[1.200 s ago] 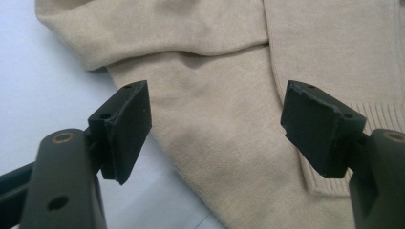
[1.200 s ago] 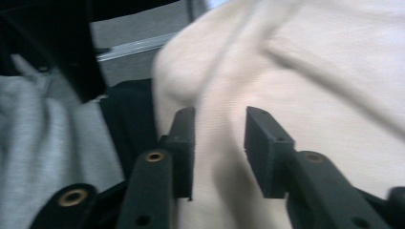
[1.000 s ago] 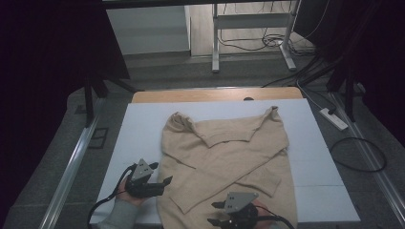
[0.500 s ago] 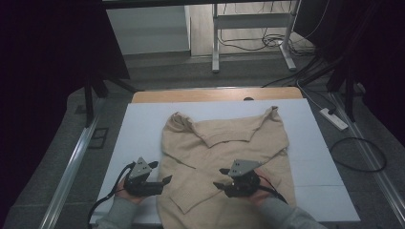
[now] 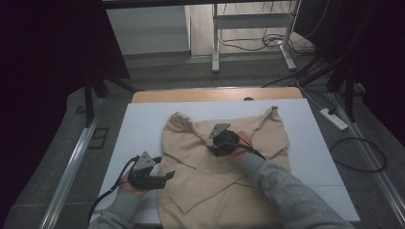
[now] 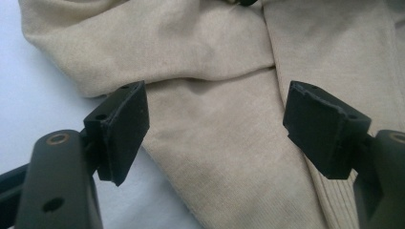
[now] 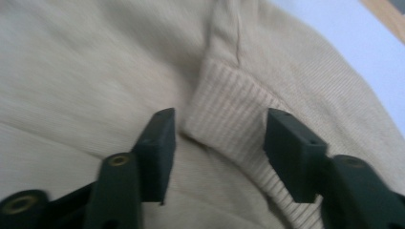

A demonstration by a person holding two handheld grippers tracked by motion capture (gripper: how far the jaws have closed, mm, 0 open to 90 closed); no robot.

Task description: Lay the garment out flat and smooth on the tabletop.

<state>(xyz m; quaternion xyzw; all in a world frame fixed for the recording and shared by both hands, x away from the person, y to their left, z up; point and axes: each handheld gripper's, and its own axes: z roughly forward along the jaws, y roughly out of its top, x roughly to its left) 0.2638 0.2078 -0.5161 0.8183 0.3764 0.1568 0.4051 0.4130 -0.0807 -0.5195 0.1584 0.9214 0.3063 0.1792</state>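
A beige sweater (image 5: 224, 181) lies flat on the white table cover (image 5: 138, 129), its sleeves folded across the body. My left gripper (image 5: 165, 176) rests at the sweater's left edge, open; in the left gripper view (image 6: 215, 129) its pads stand wide over a sleeve fold (image 6: 191, 47). My right gripper (image 5: 213, 149) hovers over the upper middle of the sweater. Its jaws (image 7: 219, 148) have just been closing and straddle a ribbed cuff (image 7: 229, 119), with the pads still apart from it.
A wooden table edge (image 5: 215, 94) shows beyond the white cover. A power strip (image 5: 334, 119) and cables lie on the floor at the right. A metal frame (image 5: 248, 28) stands behind the table. Bare cover lies on both sides of the sweater.
My right gripper has moved from the sweater's near hem up toward its collar end, with the forearm stretching over the garment. The left gripper has stayed in place.
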